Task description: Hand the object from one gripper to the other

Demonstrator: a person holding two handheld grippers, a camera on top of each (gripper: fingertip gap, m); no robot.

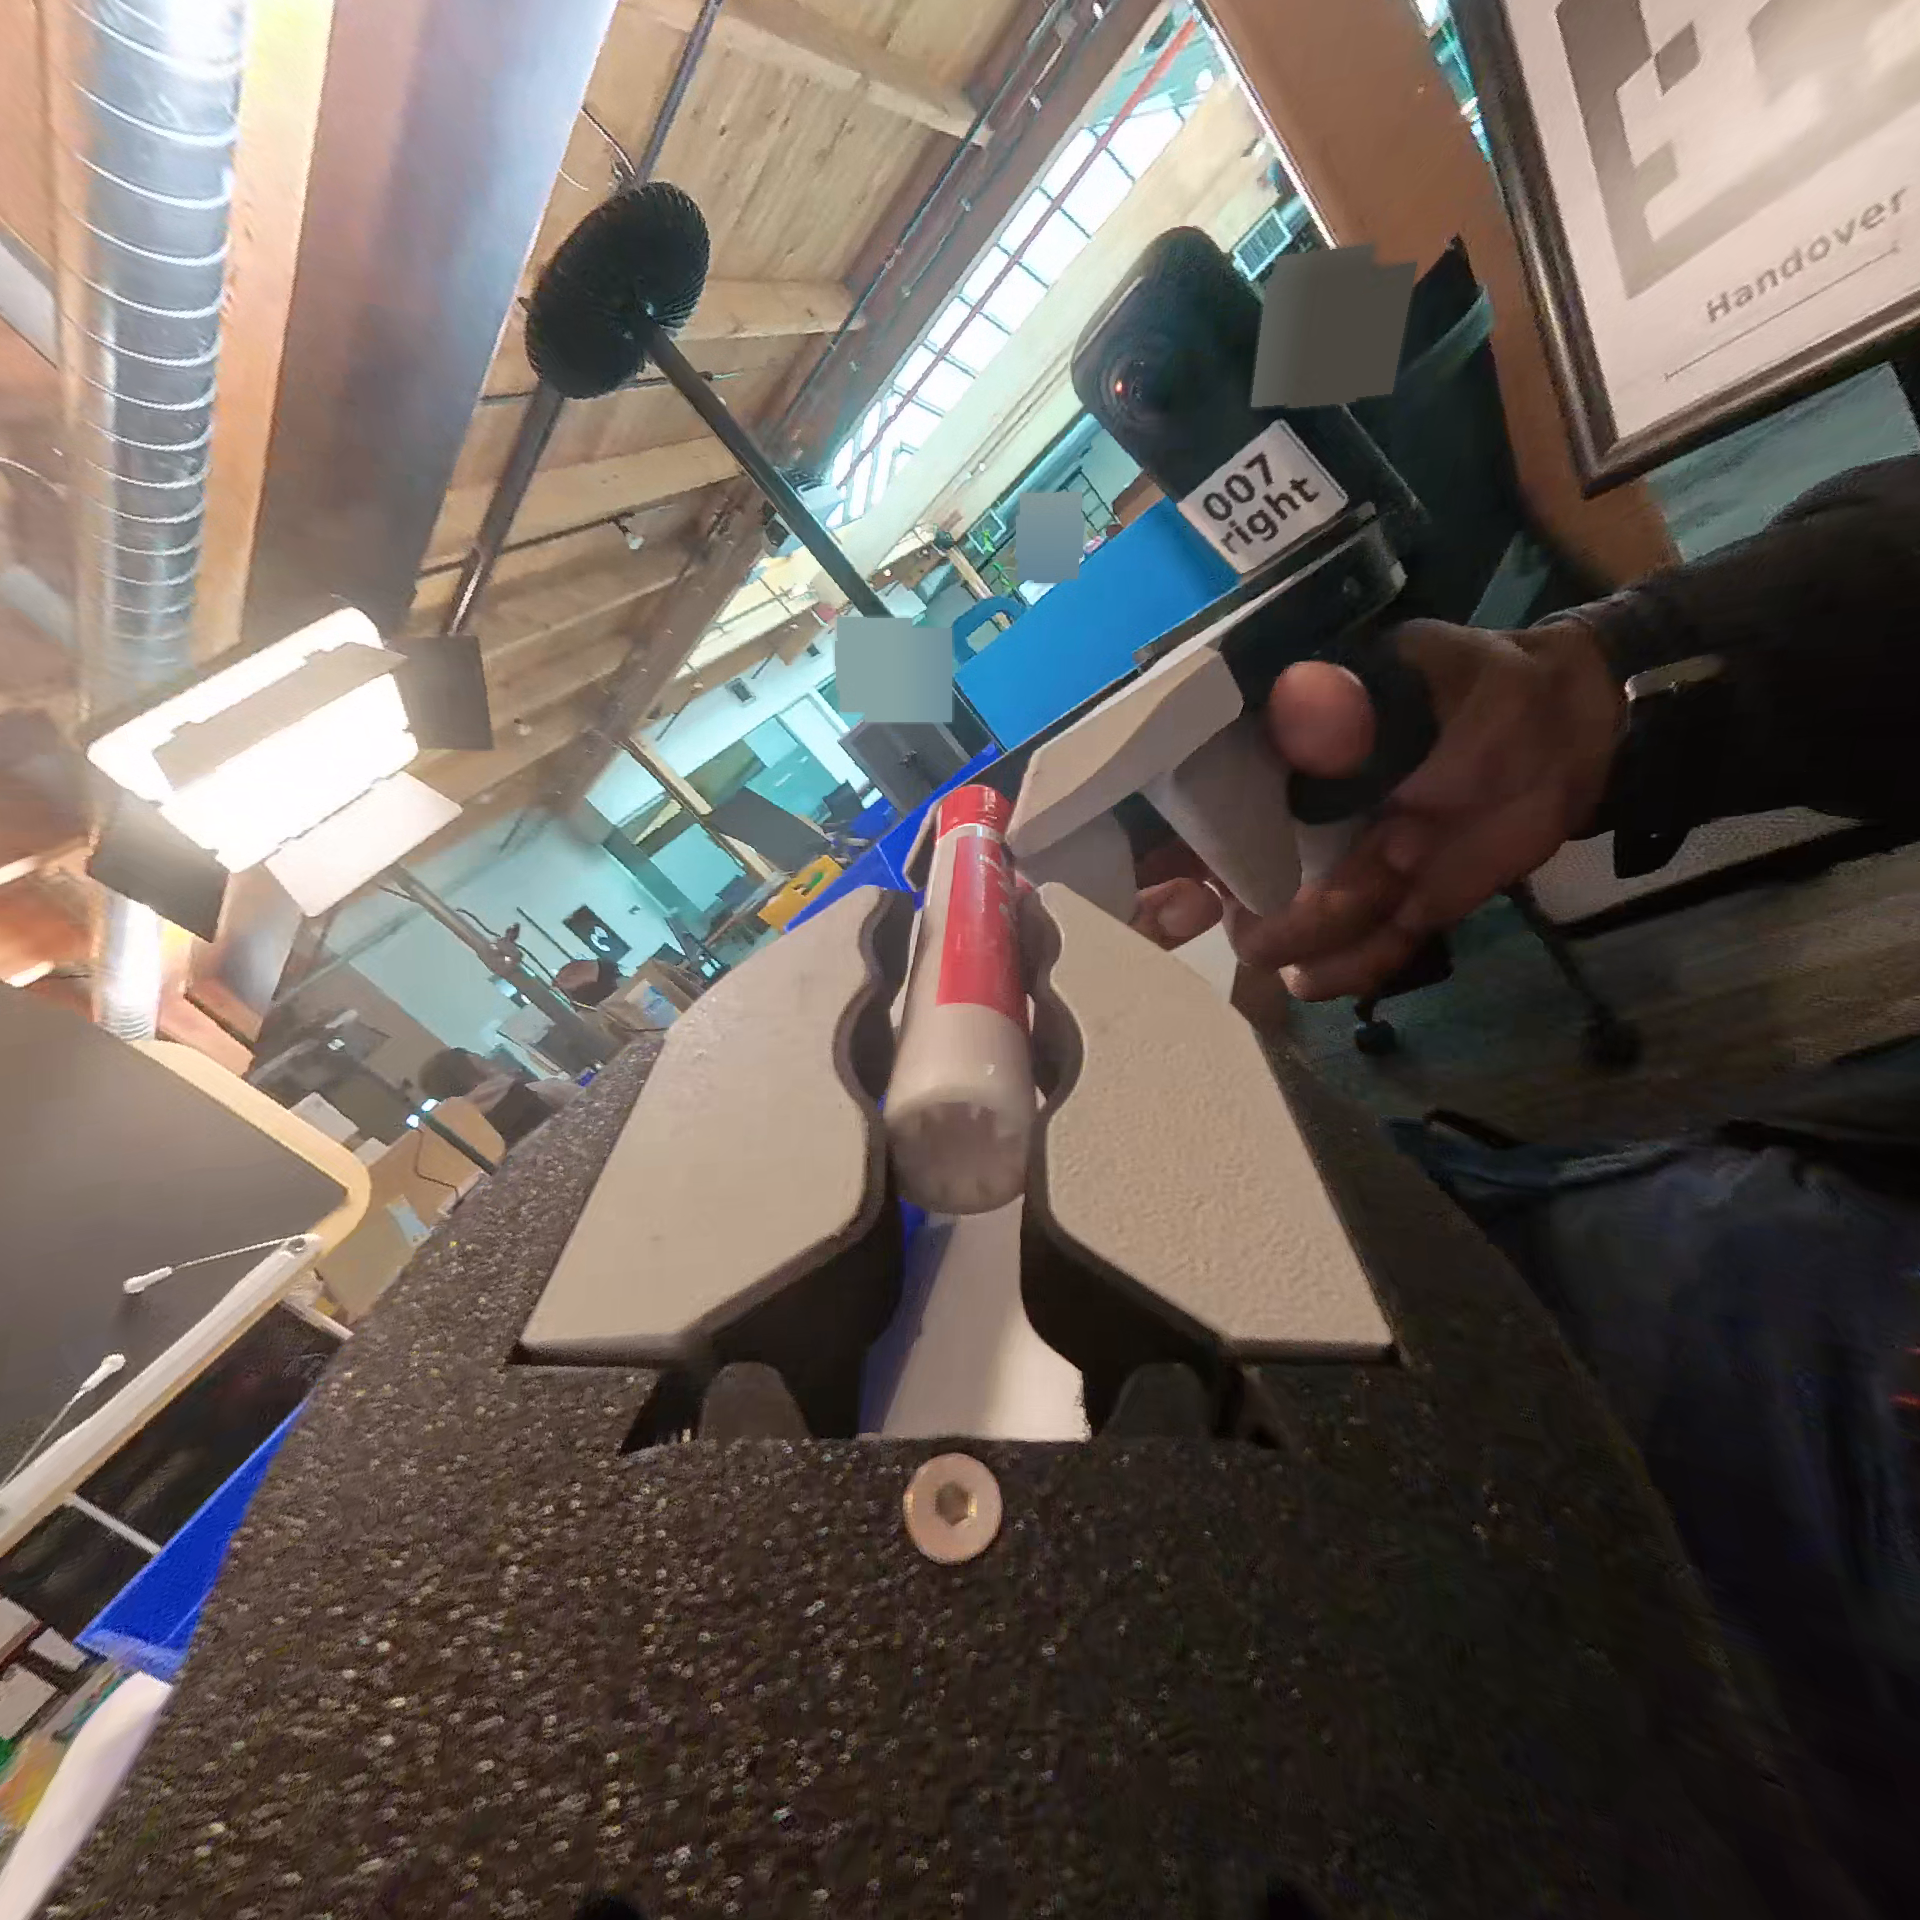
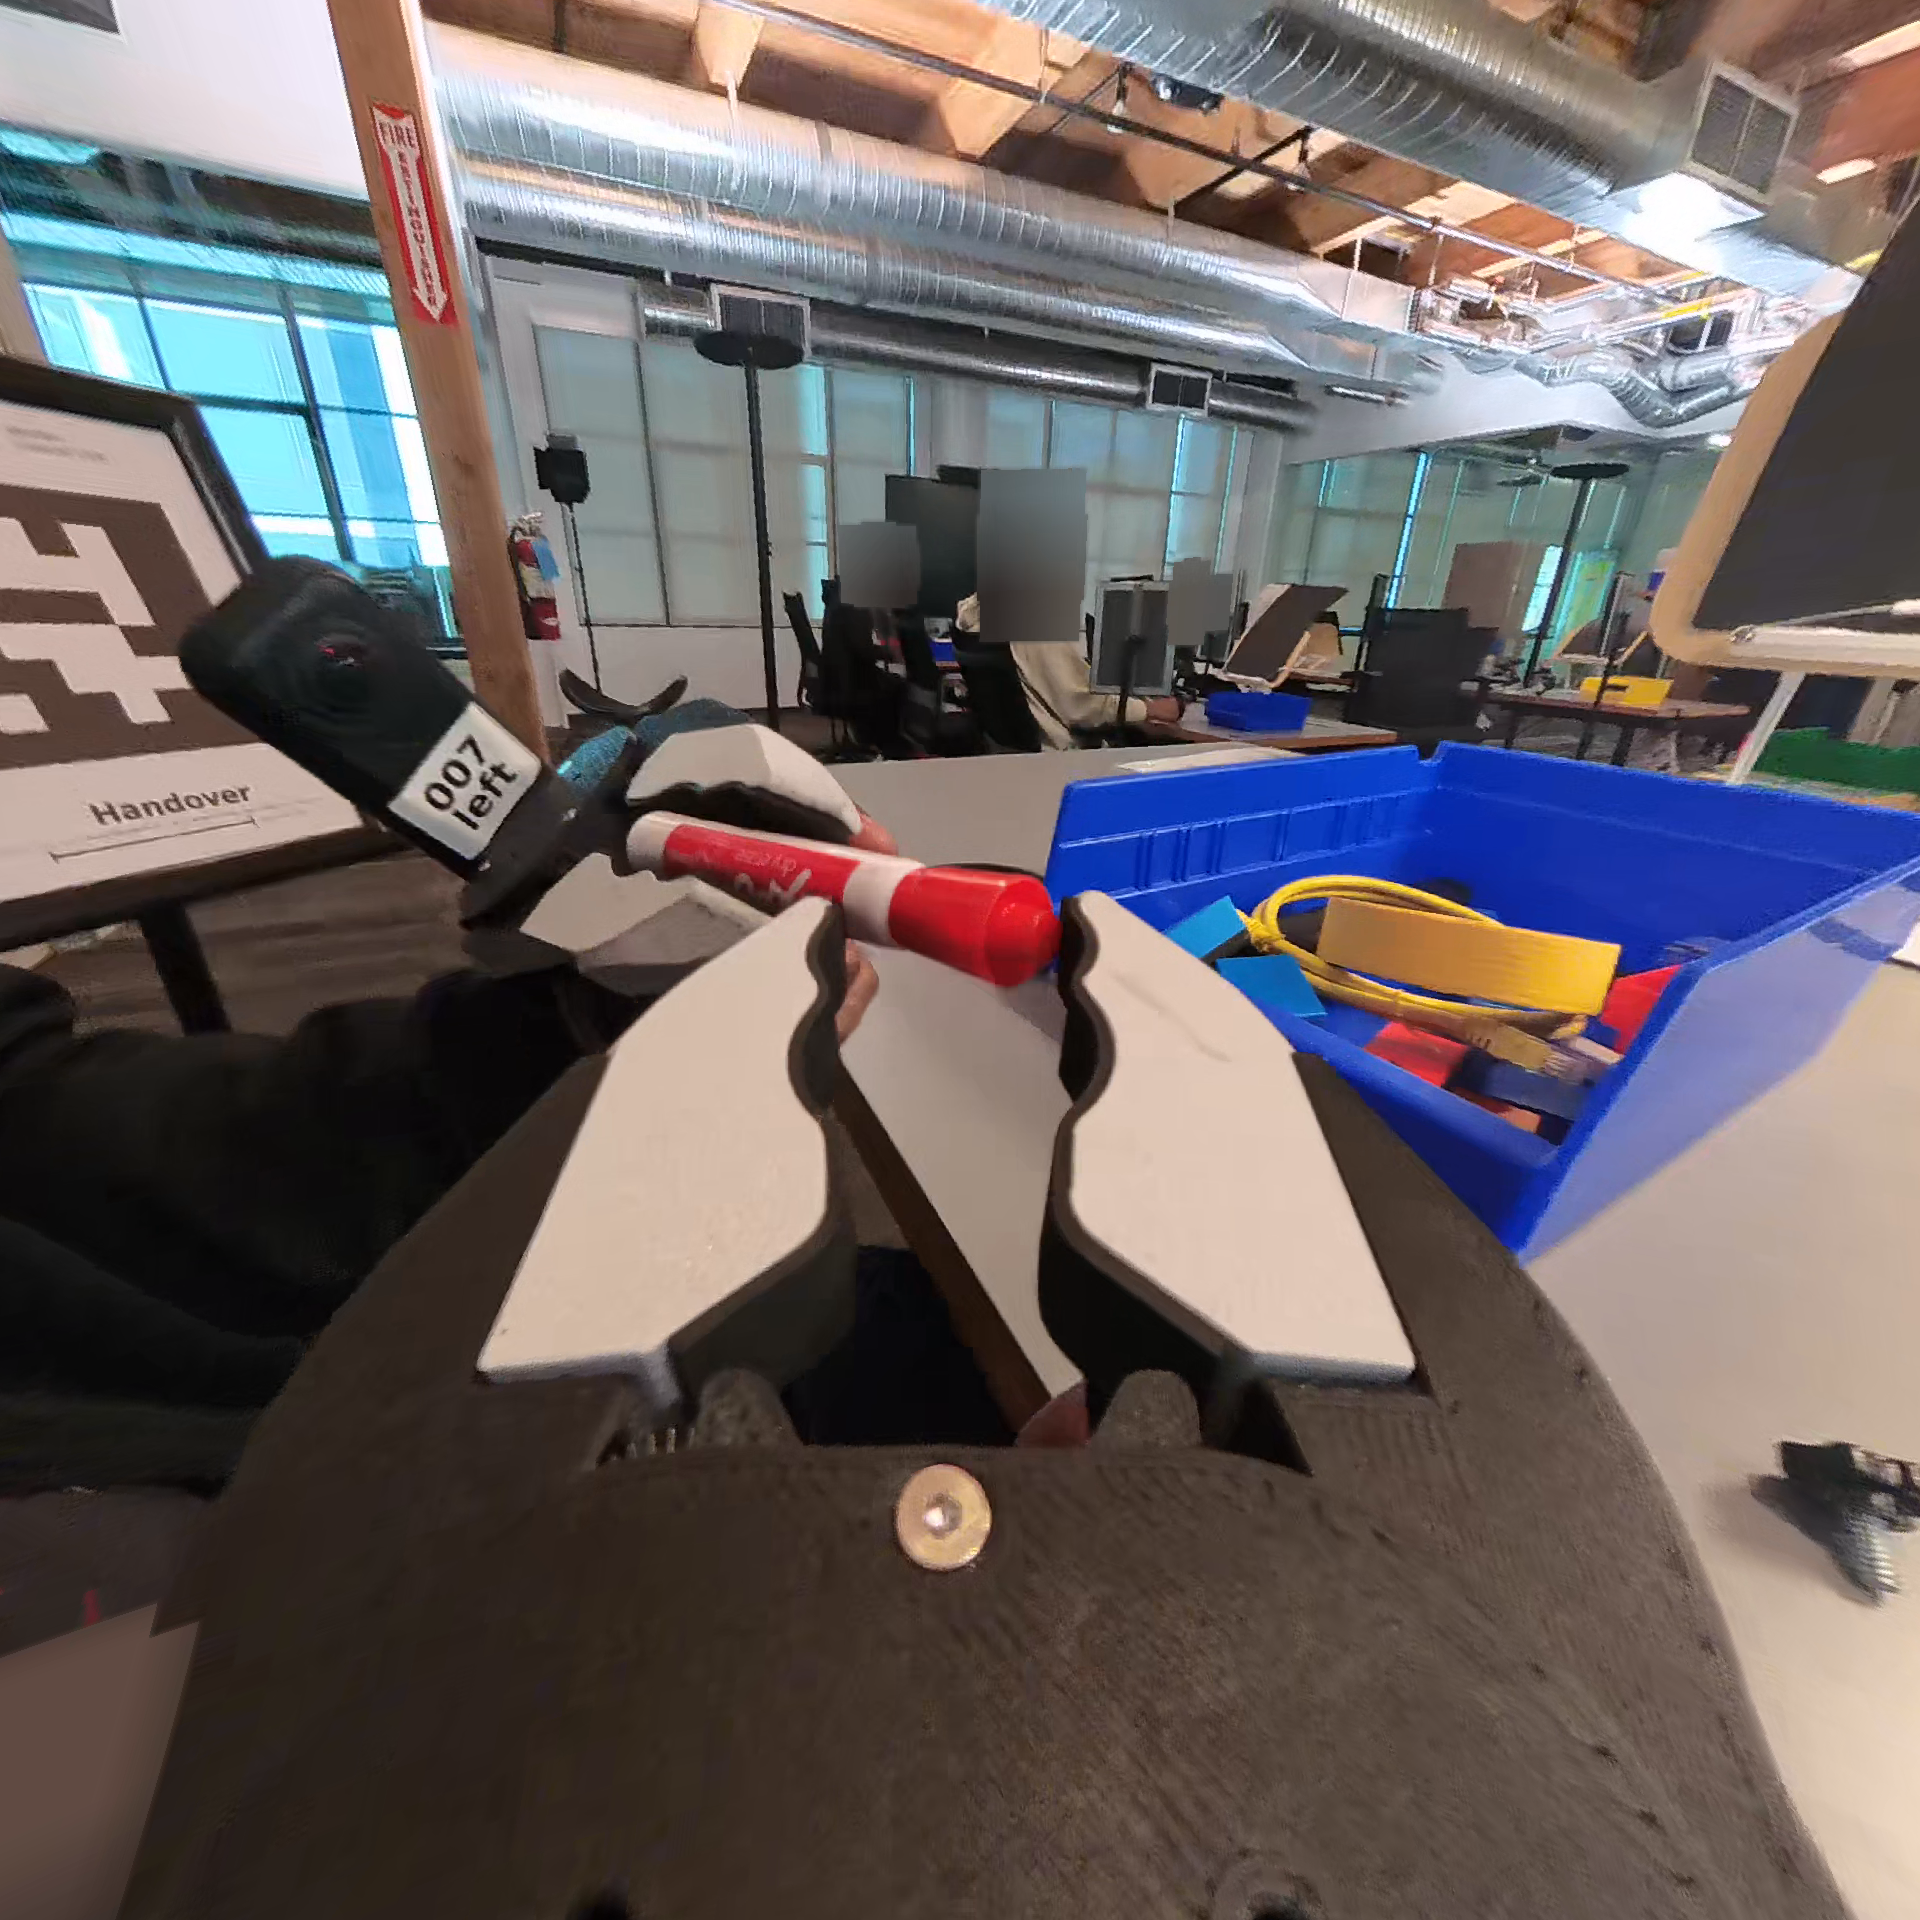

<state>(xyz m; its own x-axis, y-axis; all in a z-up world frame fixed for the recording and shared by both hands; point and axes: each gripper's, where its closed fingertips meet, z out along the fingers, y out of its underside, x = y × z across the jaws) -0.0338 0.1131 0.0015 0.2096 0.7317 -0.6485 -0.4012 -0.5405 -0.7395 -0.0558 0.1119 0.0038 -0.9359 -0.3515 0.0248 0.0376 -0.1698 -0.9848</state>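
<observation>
Behind my grippers, a grey bench [image 2: 1714,1455] carries a blue bin [image 2: 1683,1101] of coloured blocks, a yellow cable [image 2: 1382,997] and a yellow tape roll [image 2: 1475,951]. My left gripper [image 1: 961,935] has its jaws clamped on the red-and-white marker [image 1: 971,997], white end toward its camera. From the right wrist view, my right gripper [image 2: 951,920] has its jaws apart, the marker's red cap [image 2: 982,920] lying between their tips, touching the right-hand tip.
</observation>
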